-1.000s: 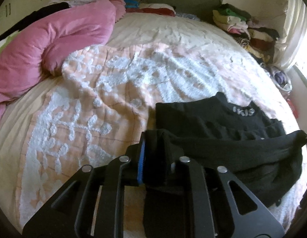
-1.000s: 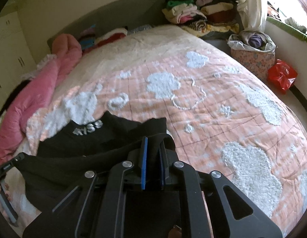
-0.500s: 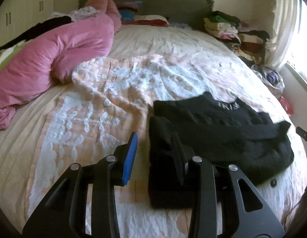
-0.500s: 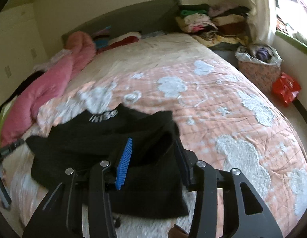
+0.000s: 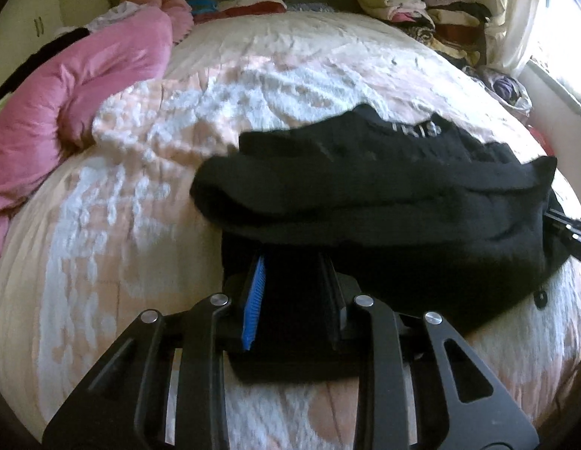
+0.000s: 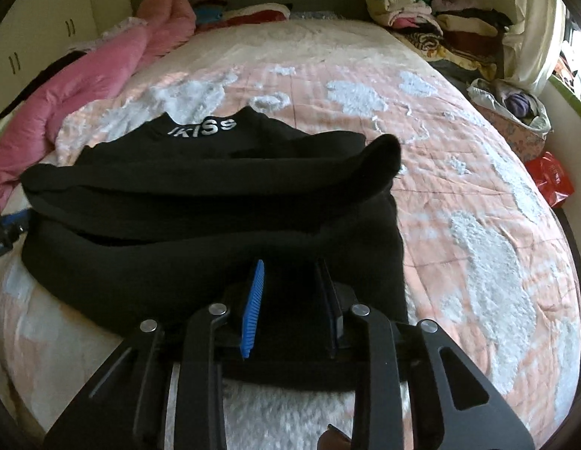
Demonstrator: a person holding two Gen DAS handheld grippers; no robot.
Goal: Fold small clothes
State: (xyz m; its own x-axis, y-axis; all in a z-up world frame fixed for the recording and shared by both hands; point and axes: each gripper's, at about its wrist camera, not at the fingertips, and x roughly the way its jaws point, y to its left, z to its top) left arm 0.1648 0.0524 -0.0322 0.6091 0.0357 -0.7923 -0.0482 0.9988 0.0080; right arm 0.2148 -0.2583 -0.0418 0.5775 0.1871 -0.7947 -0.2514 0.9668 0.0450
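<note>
A black garment (image 5: 384,195) with white "KISS" lettering at its far edge lies folded on the pink and white bedspread (image 5: 122,195); it also shows in the right wrist view (image 6: 200,202). My left gripper (image 5: 292,273) is open, its jaws either side of the garment's near left edge, fabric between them. My right gripper (image 6: 290,277) is open the same way at the garment's near right edge. The right gripper's tip shows at the far right of the left wrist view (image 5: 569,232).
A pink duvet (image 5: 65,86) lies along the bed's left side. Piles of folded clothes (image 6: 440,26) sit at the bed's far right. A bag of clothes (image 6: 515,112) and a red bag (image 6: 551,178) stand on the floor to the right.
Both grippers held the garment's edge one second ago, then opened and let it drop. Both have since moved forward, so the near edge now lies between their open jaws.
</note>
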